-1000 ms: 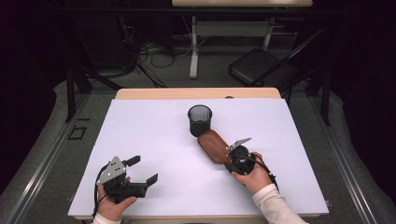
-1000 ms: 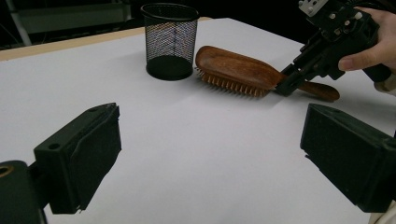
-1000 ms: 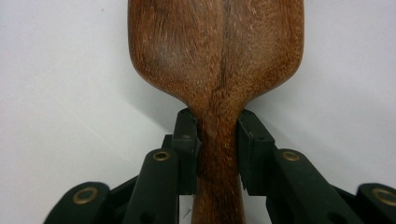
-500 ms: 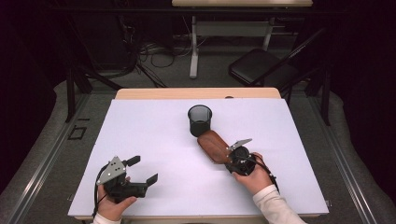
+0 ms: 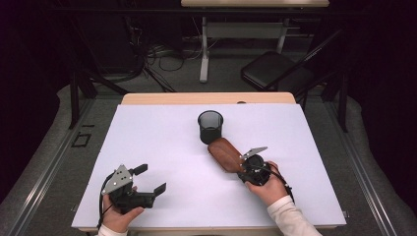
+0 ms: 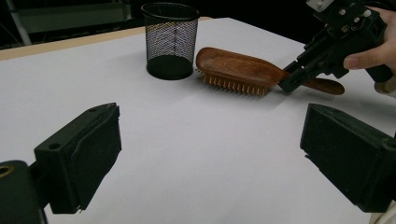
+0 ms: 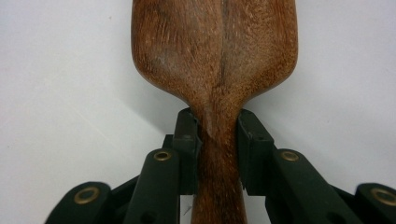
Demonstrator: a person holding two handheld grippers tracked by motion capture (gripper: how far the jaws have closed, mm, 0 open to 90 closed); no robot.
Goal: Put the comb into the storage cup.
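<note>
jaws of my right gripper (image 7: pixel 218 135) pinch the narrow neck of the brown wooden hairbrush (image 5: pixel 225 154), bristles down on the white table (image 5: pixel 147 132), so i can steer it toward the black mesh cup (image 5: pixel 210 126) just beyond; my left gripper (image 5: pixel 147 182) idles wide open, clear.

The hairbrush (image 7: pixel 215 60) is running off the right gripper view's top edge, its handle end disappearing beyond the fingers (image 7: pixel 187 140) at the bottom edge.

obstacles: mesh cup (image 5: pixel 210 126), hairbrush (image 5: pixel 225 154) mid-table, close together | free: white table (image 5: pixel 147 132) left, right, near edge
</note>
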